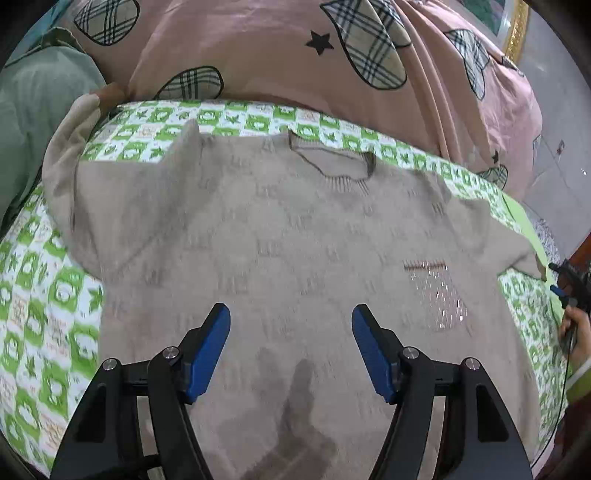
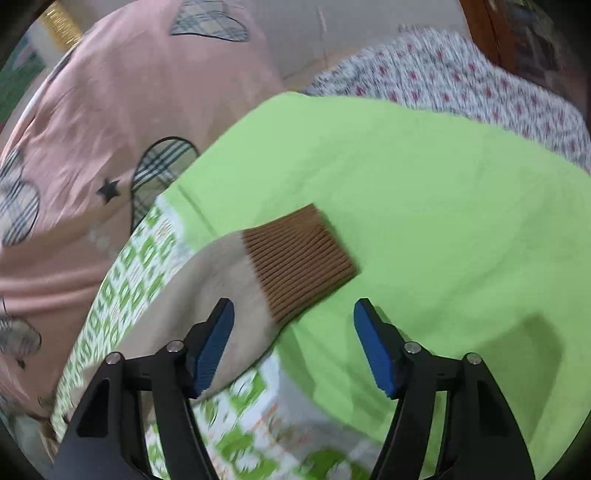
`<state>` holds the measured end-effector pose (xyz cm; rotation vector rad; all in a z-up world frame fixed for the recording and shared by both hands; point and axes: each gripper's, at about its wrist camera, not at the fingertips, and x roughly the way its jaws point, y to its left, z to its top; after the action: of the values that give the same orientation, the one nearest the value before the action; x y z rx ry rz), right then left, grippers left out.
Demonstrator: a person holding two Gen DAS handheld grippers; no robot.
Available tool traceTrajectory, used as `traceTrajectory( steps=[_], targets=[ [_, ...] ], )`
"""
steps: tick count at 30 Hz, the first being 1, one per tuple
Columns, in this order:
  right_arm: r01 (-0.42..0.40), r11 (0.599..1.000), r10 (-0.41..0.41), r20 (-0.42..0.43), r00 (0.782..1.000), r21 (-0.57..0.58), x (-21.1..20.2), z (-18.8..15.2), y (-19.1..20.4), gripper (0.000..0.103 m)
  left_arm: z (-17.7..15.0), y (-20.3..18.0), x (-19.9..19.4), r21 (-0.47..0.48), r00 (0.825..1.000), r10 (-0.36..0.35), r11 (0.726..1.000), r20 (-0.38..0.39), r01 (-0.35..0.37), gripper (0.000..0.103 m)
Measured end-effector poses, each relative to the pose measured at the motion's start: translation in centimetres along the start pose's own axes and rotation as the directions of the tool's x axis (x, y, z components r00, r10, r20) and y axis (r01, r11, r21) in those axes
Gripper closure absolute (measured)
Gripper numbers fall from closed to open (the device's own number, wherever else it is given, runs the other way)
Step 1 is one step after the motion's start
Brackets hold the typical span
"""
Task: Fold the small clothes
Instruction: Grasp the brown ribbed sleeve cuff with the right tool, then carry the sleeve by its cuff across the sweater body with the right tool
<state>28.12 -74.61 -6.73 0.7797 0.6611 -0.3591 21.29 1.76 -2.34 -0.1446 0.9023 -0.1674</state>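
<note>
A small beige knit sweater lies spread flat, front up, on a green-and-white checked sheet, its neckline at the far side. My left gripper is open and empty above the sweater's lower middle. In the right wrist view the sweater's right sleeve lies out with its brown ribbed cuff on plain green cloth. My right gripper is open and empty just above the cuff's near edge. It also shows at the right edge of the left wrist view.
A pink quilt with plaid patches is piled behind the sheet. A pale green cloth lies at the far left. A white red-dotted fabric lies beyond the green cloth. A wooden edge stands at the back right.
</note>
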Motion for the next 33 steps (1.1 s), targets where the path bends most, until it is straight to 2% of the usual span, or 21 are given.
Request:
traceTrajectory(
  steps=[2, 4, 5, 6, 8, 12, 15, 17, 20, 23, 26, 28, 33],
  targets=[
    [0.008, 1.0, -0.007, -0.029, 1.0, 0.028, 1.8, 0.5, -0.6, 0.047, -0.7, -0.3, 0.0, -0.001, 1.0, -0.003, 1.0, -0.013, 0.003, 0.033],
    [-0.002, 1.0, 0.002, -0.001, 1.0, 0.017, 1.9, 0.8, -0.5, 0.058, -1.4, -0.5, 0.2, -0.001, 1.0, 0.004, 1.0, -0.028, -0.004, 0.033],
    [-0.03, 0.999, 0.03, -0.004, 1.0, 0.015, 2.0, 1.0, -0.4, 0.083, -1.5, -0.4, 0.1, -0.004, 0.999, 0.001, 1.0, -0.034, -0.001, 0.033],
    [-0.06, 0.998, 0.06, -0.014, 0.998, 0.018, 2.0, 1.0, -0.3, 0.095, -1.8, -0.4, 0.1, -0.006, 0.999, -0.003, 1.0, -0.041, 0.003, 0.033],
    [-0.094, 0.995, 0.094, -0.014, 0.995, -0.013, 1.3, 0.4, 1.0, 0.094, -2.2, -0.4, 0.1, -0.006, 0.999, -0.003, 1.0, -0.052, 0.003, 0.033],
    [-0.221, 0.955, 0.224, -0.005, 0.974, -0.197, -2.5, -2.2, 7.3, 0.095, -2.7, -0.4, -0.3, -0.008, 0.998, -0.012, 1.0, -0.064, 0.012, 0.033],
    [-0.334, 0.882, 0.332, -0.067, 0.941, -0.333, -5.5, -5.8, 13.5, 0.095, -2.9, -0.4, -0.8, -0.005, 0.998, -0.028, 1.0, -0.057, 0.028, 0.033],
    [-0.417, 0.826, 0.399, -0.129, 0.908, -0.379, -6.9, -8.3, 17.2, 0.095, -3.1, -0.3, -1.1, -0.002, 0.998, -0.036, 0.999, -0.052, 0.036, 0.033],
    [-0.587, 0.728, 0.512, -0.287, 0.809, -0.354, -7.6, -13.3, 22.9, 0.095, -3.3, -0.1, -1.7, -0.004, 0.998, -0.048, 0.999, -0.046, 0.048, 0.033],
    [-0.696, 0.659, 0.565, -0.423, 0.709, -0.285, -6.7, -18.5, 27.8, 0.095, -3.4, 0.5, -2.5, -0.022, 0.997, -0.062, 0.998, -0.038, 0.061, 0.032],
    [-0.748, 0.61, 0.563, -0.521, 0.642, -0.262, -5.5, -24.0, 32.3, 0.095, -3.6, 0.9, -3.0, -0.037, 0.997, -0.071, 0.997, -0.03, 0.07, 0.03],
    [-0.774, 0.59, 0.554, -0.581, 0.595, -0.23, -4.2, -27.1, 34.7, 0.094, -3.7, 1.5, -3.3, -0.05, 0.997, -0.074, 0.996, -0.026, 0.072, 0.029],
    [-0.816, 0.541, 0.487, -0.716, 0.5, -0.202, -1.9, -35.8, 40.1, 0.094, -4.0, 3.3, -3.6, -0.089, 0.996, -0.083, 0.993, -0.015, 0.081, 0.029]
  ],
)
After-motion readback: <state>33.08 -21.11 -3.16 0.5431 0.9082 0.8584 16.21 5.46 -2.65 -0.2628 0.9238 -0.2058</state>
